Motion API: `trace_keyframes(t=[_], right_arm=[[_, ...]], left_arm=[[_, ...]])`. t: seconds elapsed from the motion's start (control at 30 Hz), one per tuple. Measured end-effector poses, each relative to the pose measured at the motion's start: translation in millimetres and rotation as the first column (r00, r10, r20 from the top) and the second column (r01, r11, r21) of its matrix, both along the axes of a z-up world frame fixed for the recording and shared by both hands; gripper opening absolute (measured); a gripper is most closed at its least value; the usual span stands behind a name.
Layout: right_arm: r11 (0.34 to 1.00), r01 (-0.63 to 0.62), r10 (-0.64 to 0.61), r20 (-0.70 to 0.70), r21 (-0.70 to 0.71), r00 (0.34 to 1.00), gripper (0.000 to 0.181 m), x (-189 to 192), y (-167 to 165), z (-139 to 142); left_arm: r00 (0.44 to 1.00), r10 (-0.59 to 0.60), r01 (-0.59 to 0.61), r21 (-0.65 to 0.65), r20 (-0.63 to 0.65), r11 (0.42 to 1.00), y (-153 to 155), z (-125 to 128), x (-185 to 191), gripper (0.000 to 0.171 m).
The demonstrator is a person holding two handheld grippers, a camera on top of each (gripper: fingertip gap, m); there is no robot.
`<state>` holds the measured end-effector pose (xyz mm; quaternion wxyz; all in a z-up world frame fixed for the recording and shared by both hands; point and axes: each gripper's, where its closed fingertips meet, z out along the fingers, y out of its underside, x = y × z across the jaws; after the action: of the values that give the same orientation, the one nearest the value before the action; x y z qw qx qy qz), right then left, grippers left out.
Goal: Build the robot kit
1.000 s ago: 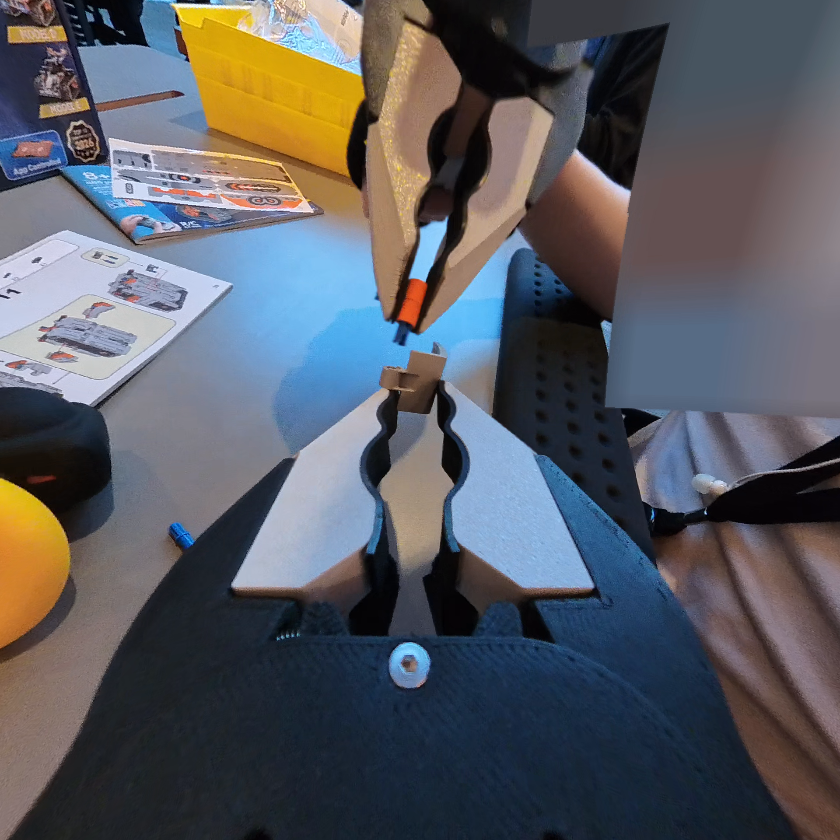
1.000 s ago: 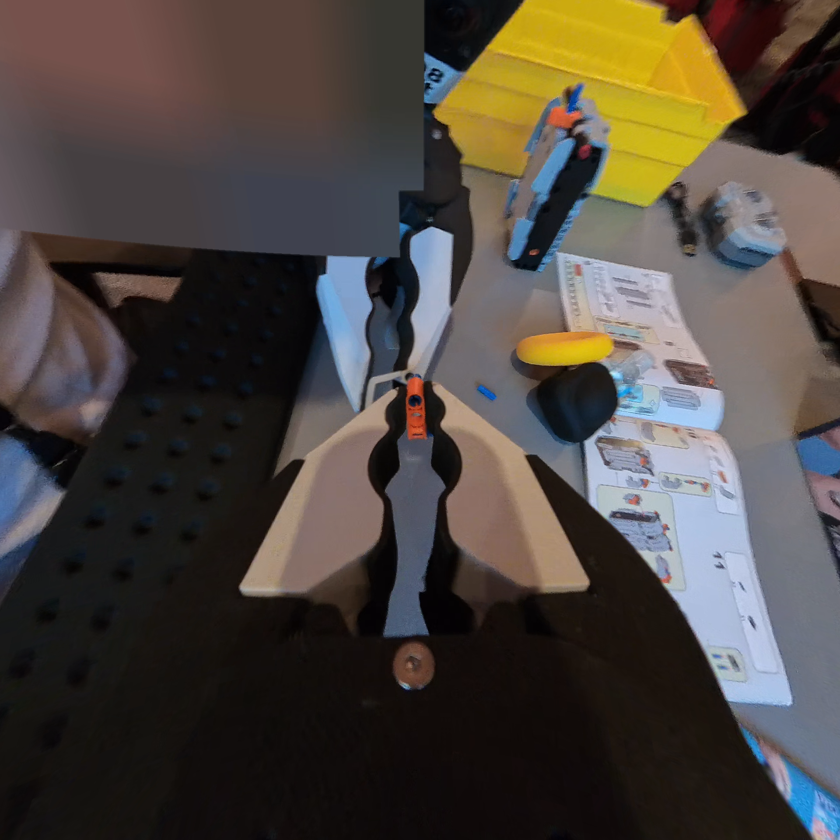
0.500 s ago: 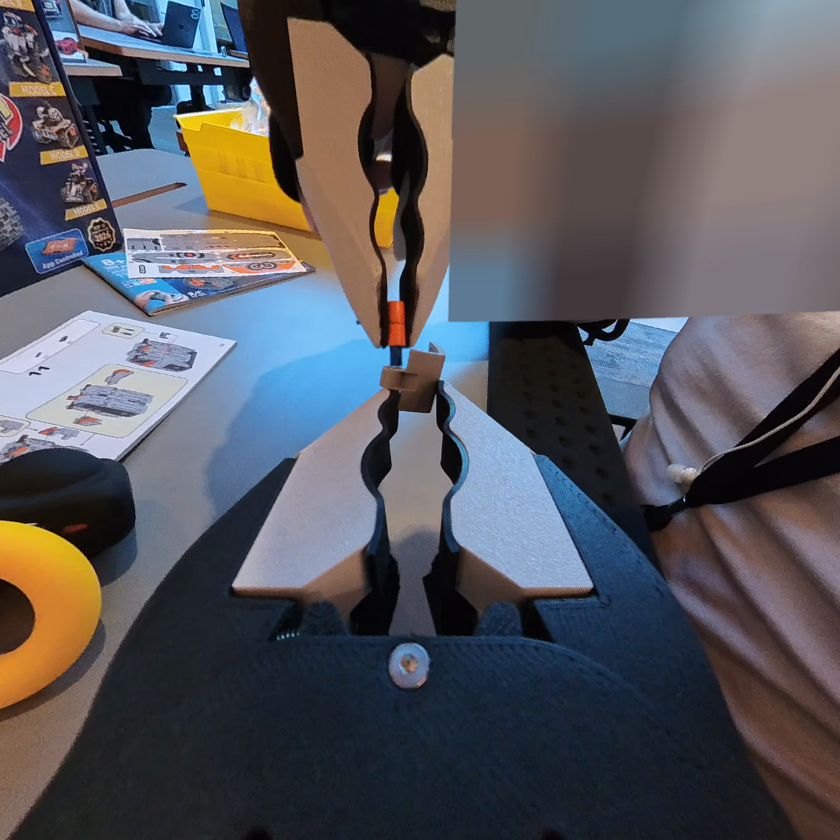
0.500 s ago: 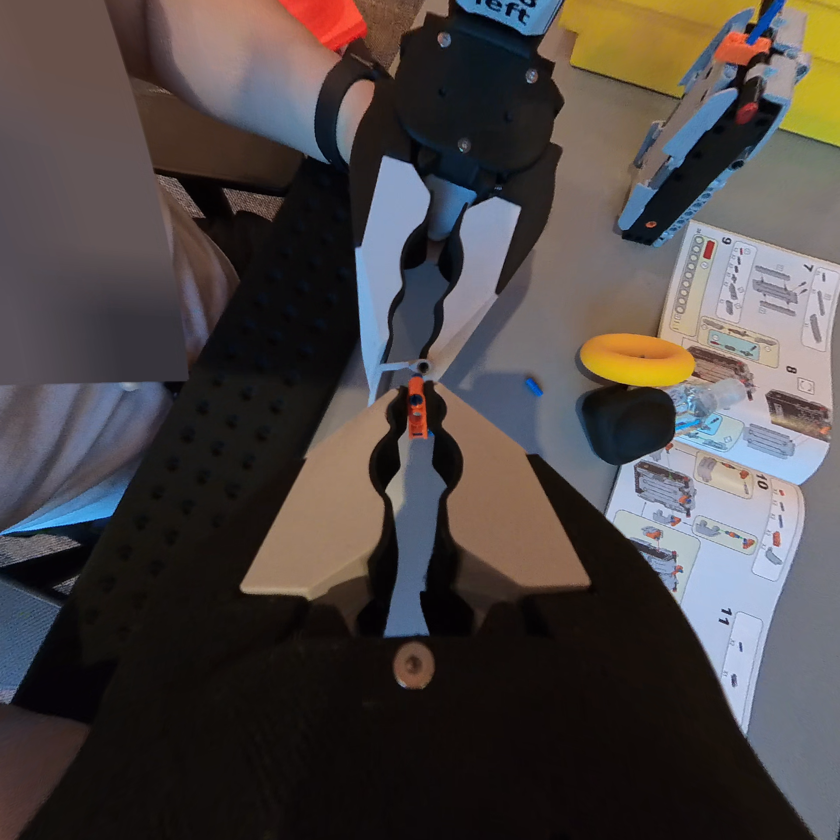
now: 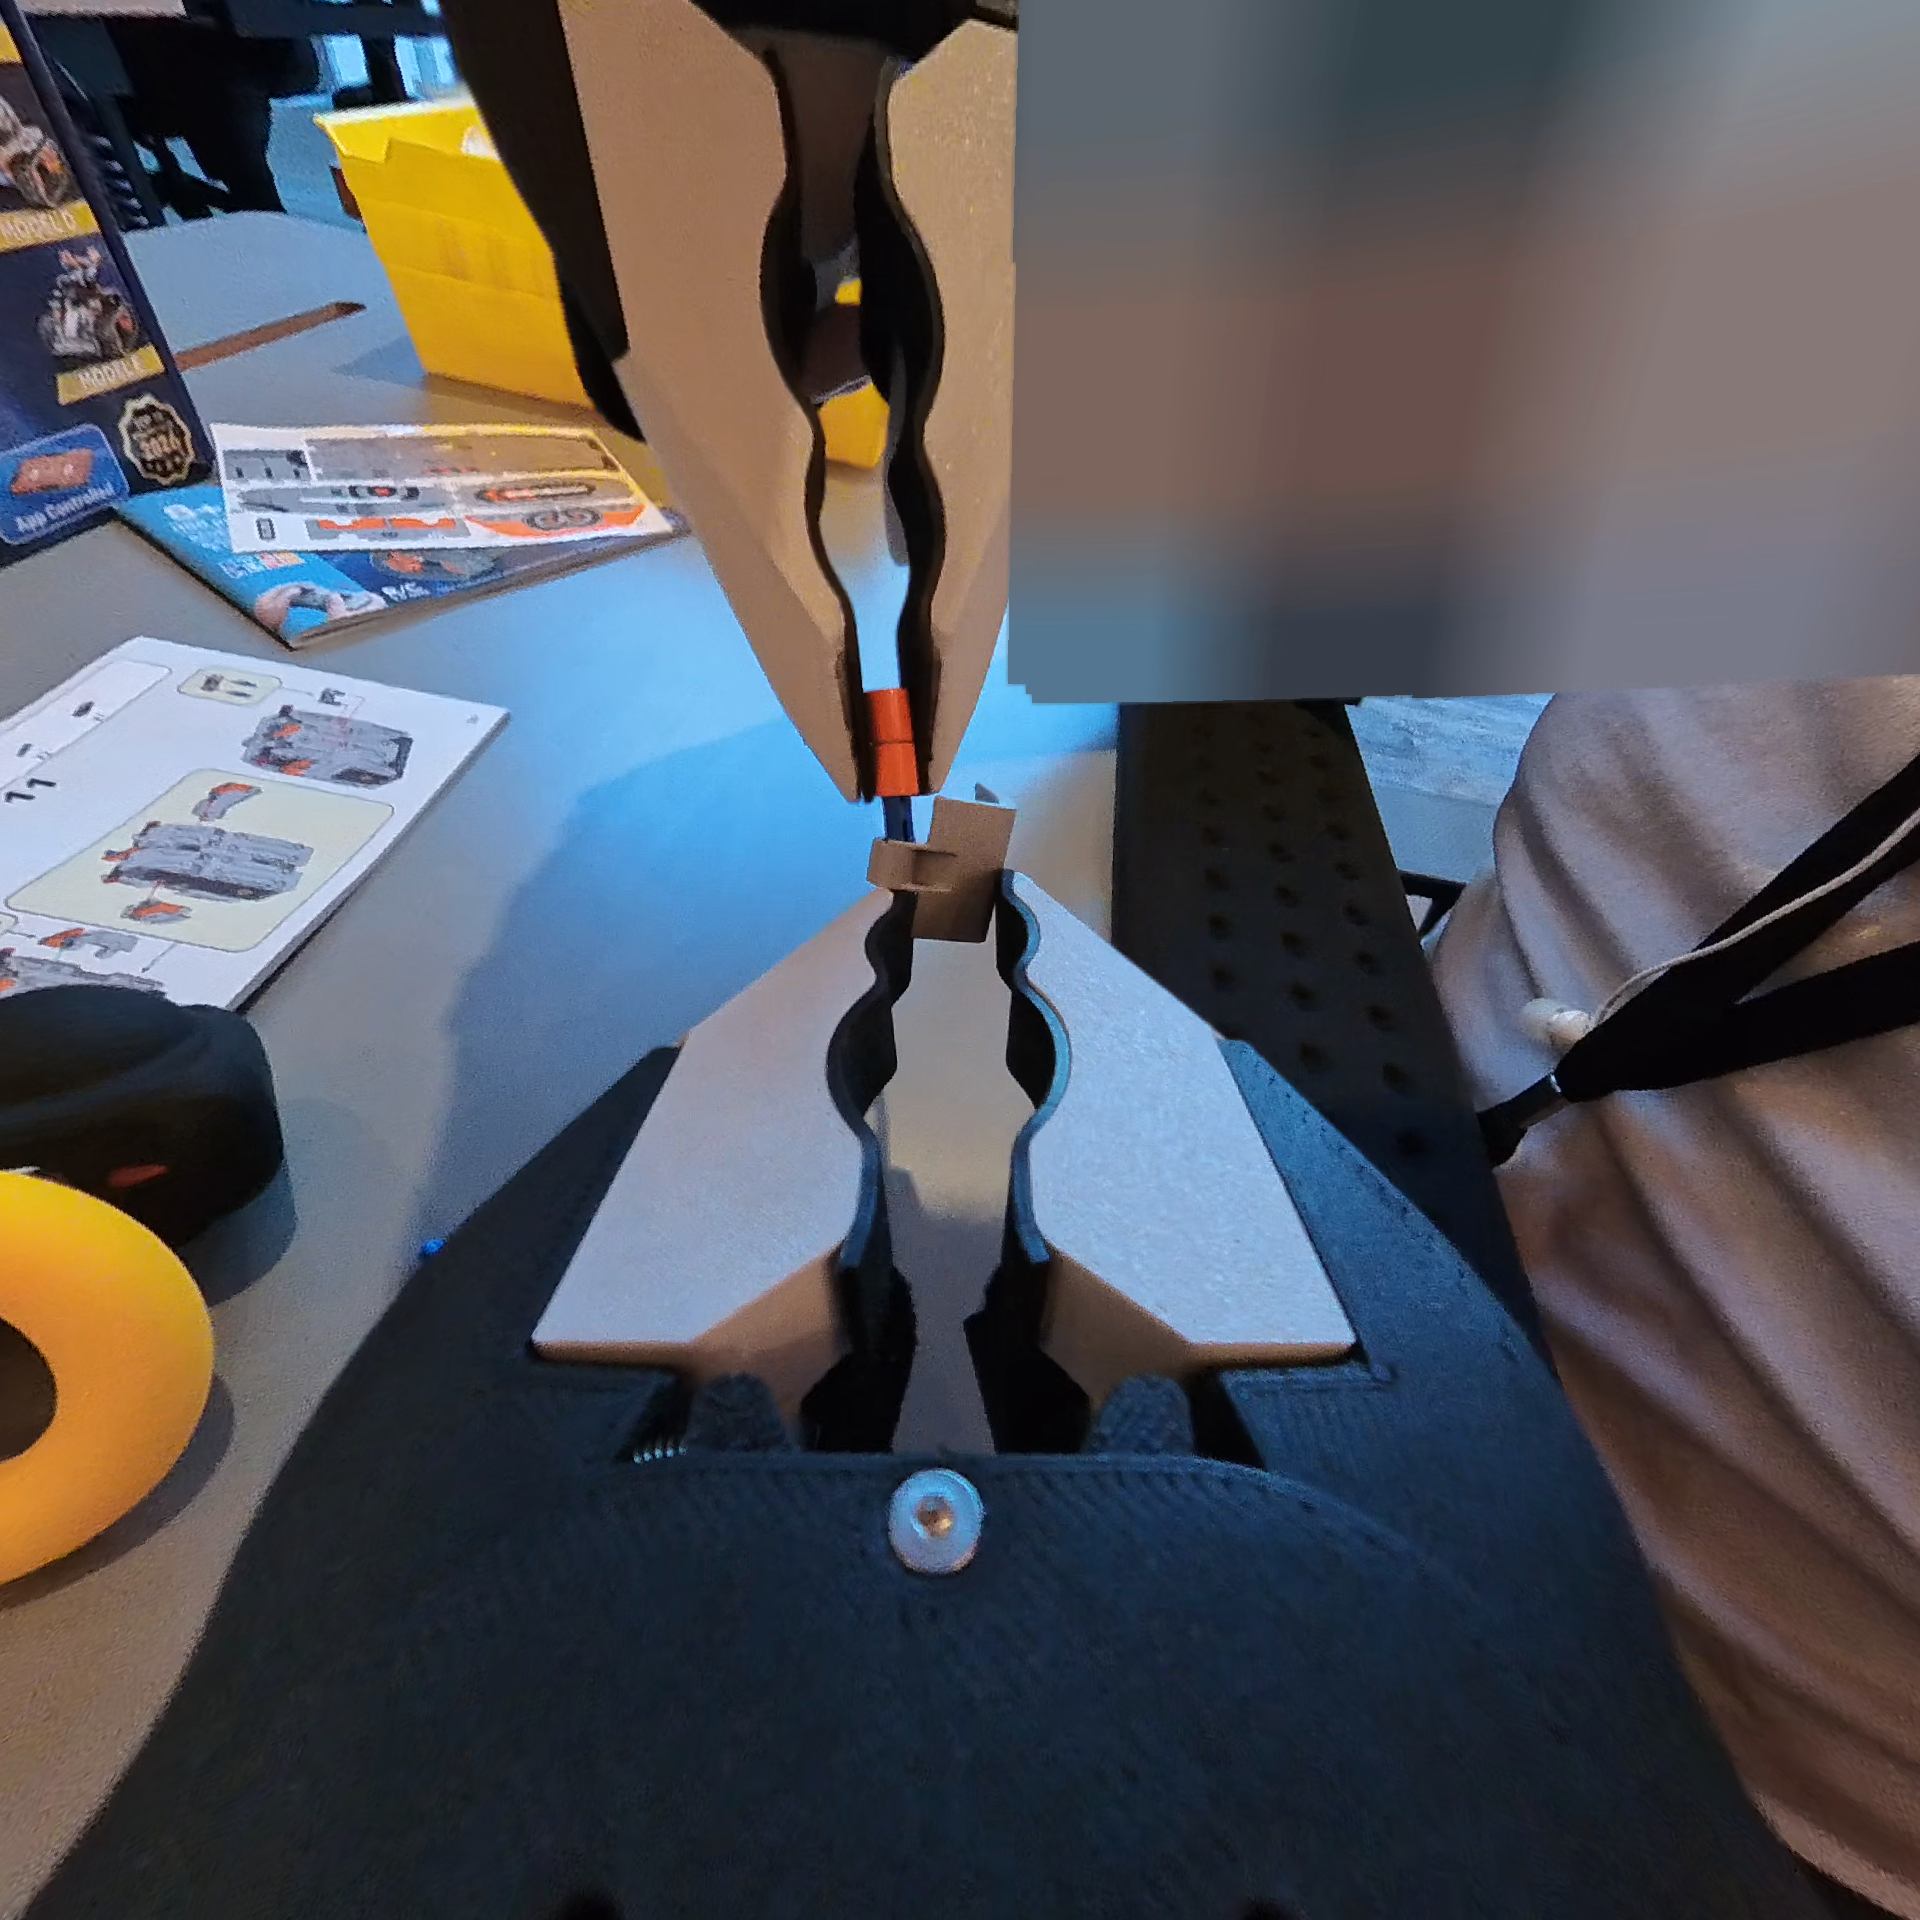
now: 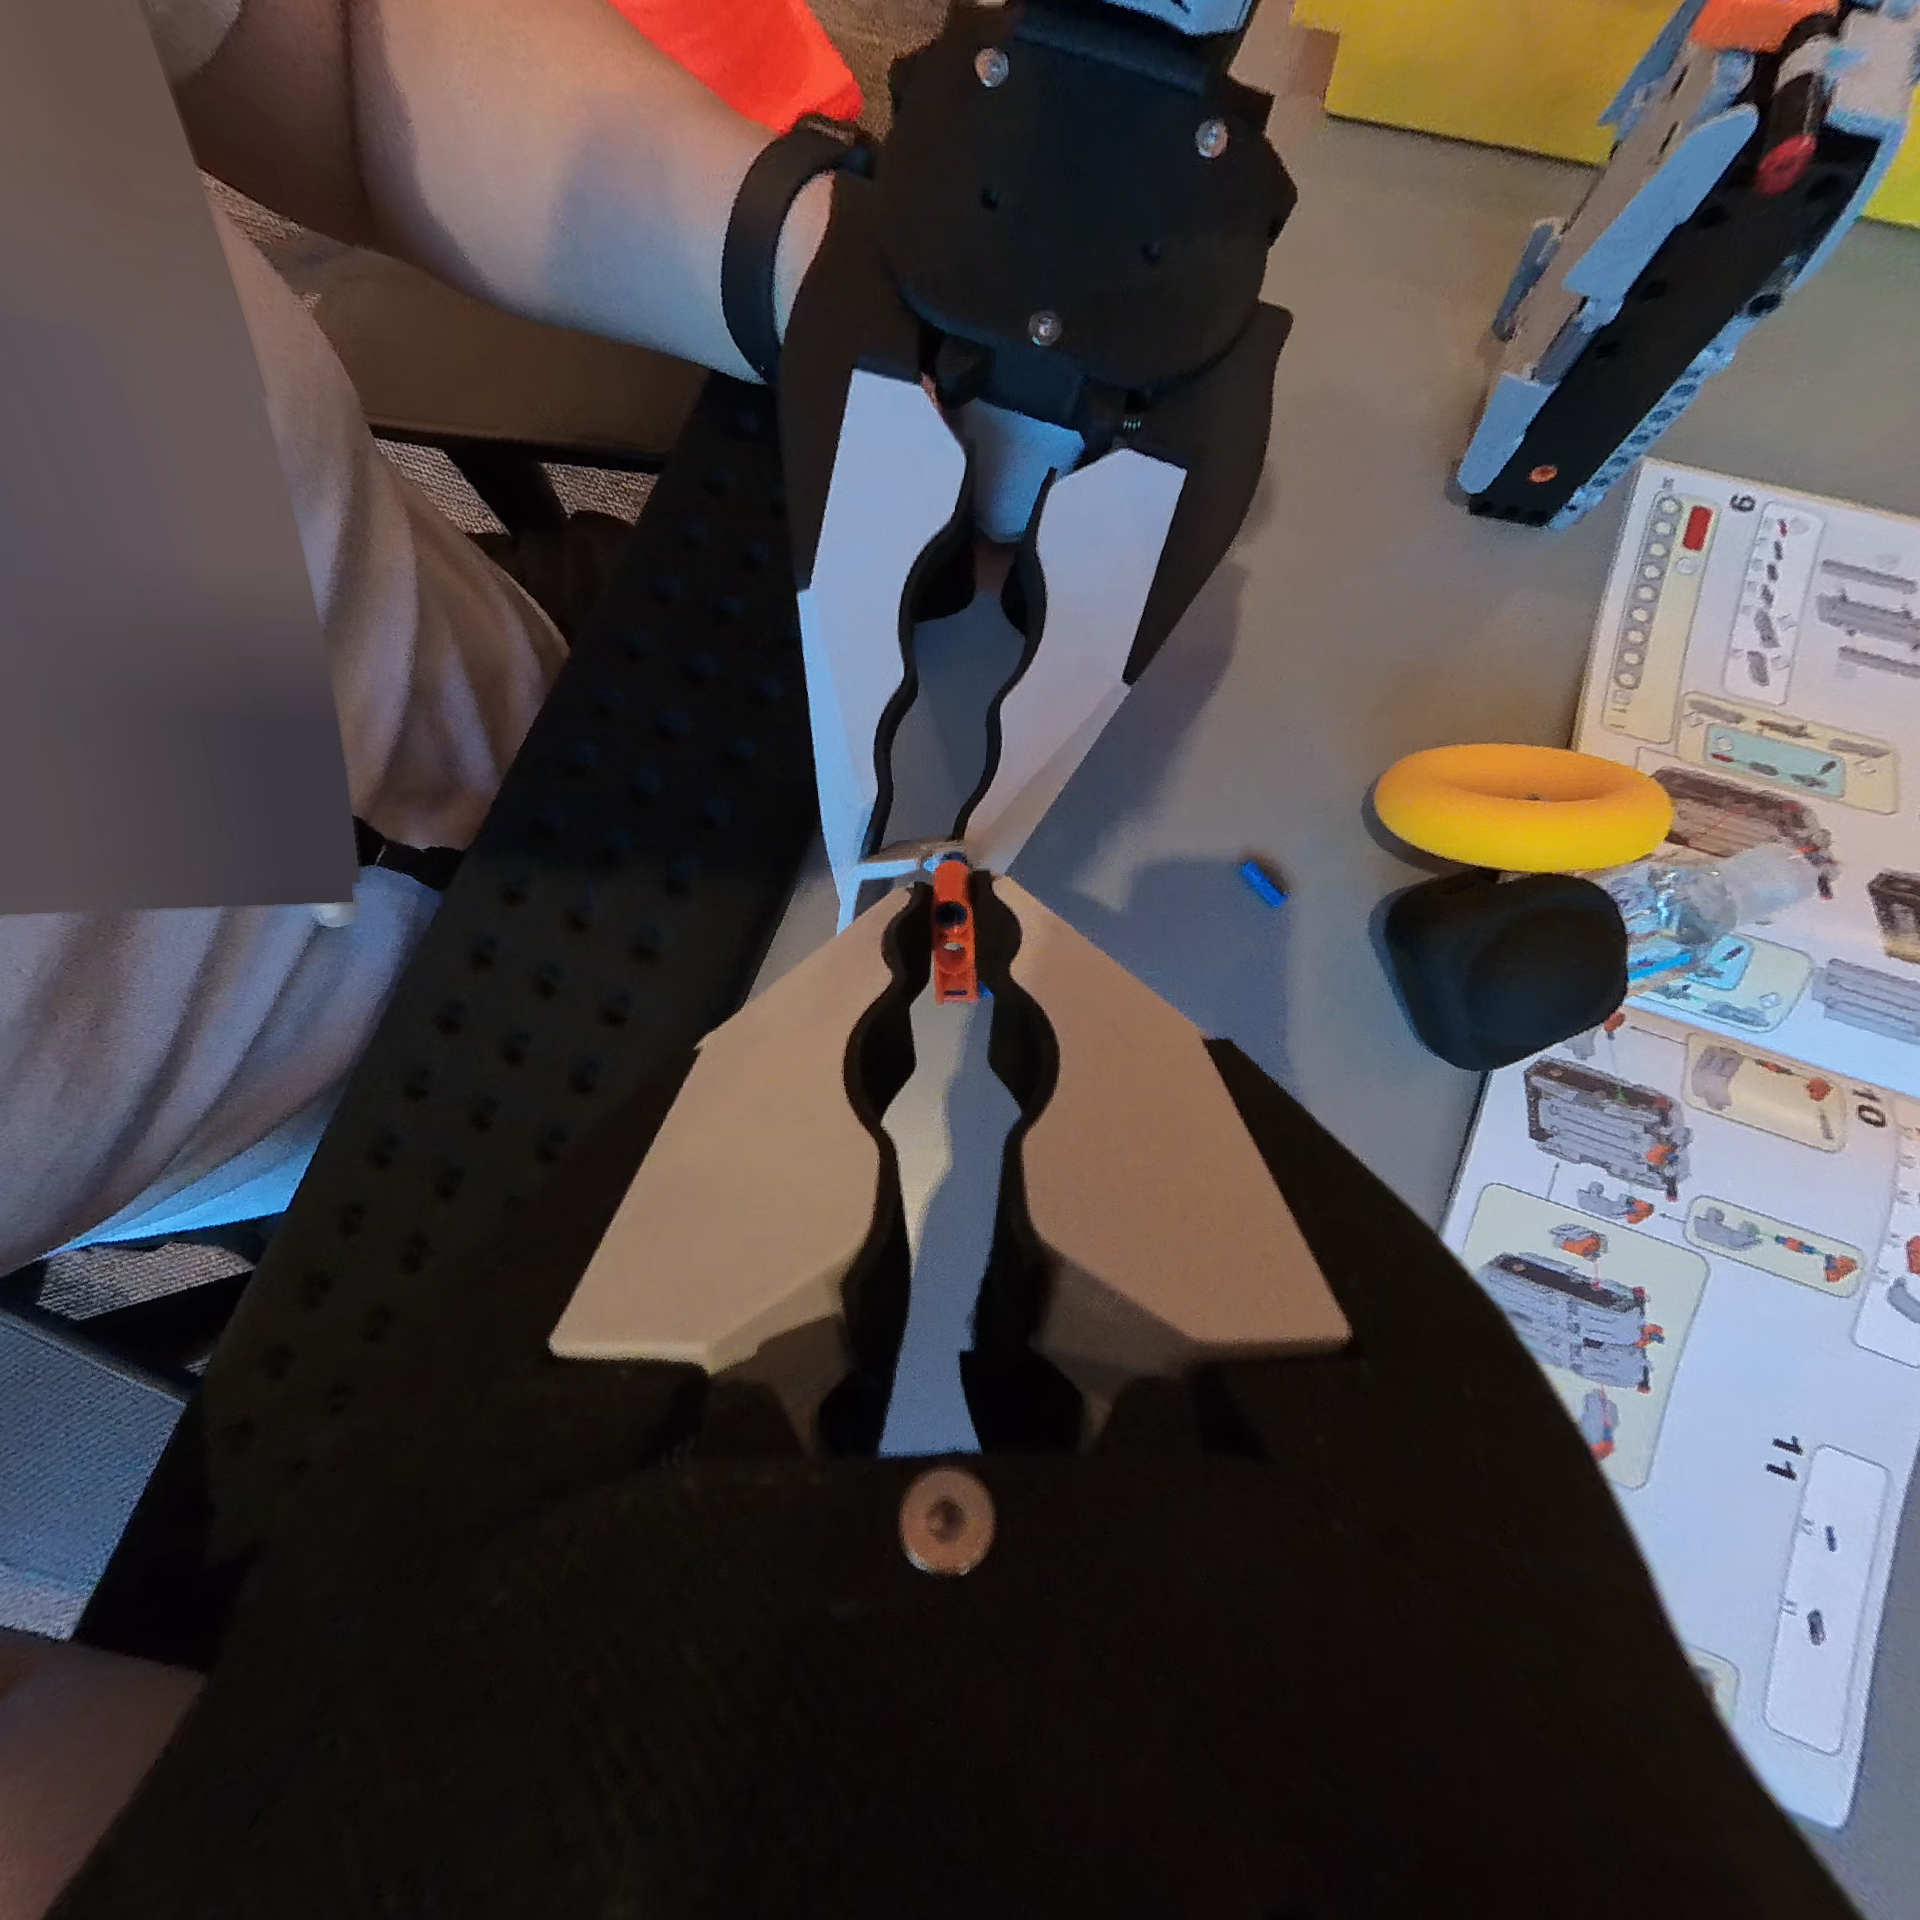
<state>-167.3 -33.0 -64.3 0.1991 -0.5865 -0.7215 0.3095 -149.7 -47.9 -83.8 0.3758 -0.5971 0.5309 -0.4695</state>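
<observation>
We see the left gripper clenched on a grey connector; the right gripper, clenched on an orange pin piece, meets it tip to tip above the grey table.

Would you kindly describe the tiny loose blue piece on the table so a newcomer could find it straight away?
Start at the open instruction booklet on the grey table and find the yellow foam ring at its edge, above the round black object. Just left of the ring, alone on bare tabletop, lies the small blue plastic pin, the only blue part held by no gripper.
</observation>
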Motion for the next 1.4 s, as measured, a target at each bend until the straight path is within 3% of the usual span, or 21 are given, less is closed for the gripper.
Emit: trace_keyframes(t=[0.4, 0.57, 1.0, 1.13, 1.4], right_arm=[[0.996, 0.024, -0.027, 0.033, 0.084, 0.999, 0.006, -1, 2, -24], [0.995, 0.0, -0.002, 0.023, 0.095, 1.0, 0.006, 1, -1, -31], [0.993, -0.078, 0.093, -0.181, 0.088, 0.979, 0.006, -5, -11, -6], [0.973, -0.121, 0.153, -0.155, 0.194, 0.976, 0.007, -5, -17, -6], [0.959, -0.143, 0.175, -0.112, 0.244, 0.978, 0.007, -3, -23, -17]], left_arm=[[0.995, -0.017, 0.005, -0.123, -0.095, 0.992, 0, -22, -3, 0.013], [0.991, -0.039, 0.024, -0.113, -0.131, 0.993, -3, -29, -2, 0.012], [0.992, -0.124, 0.129, -0.166, 0.037, 0.978, -16, -1, -6, 0.012], [0.983, -0.176, 0.183, -0.223, 0.052, 0.958, -24, 0, -7, 0.012], [0.977, -0.215, 0.21, -0.252, 0.01, 0.945, -30, -11, -7, 0.012]])
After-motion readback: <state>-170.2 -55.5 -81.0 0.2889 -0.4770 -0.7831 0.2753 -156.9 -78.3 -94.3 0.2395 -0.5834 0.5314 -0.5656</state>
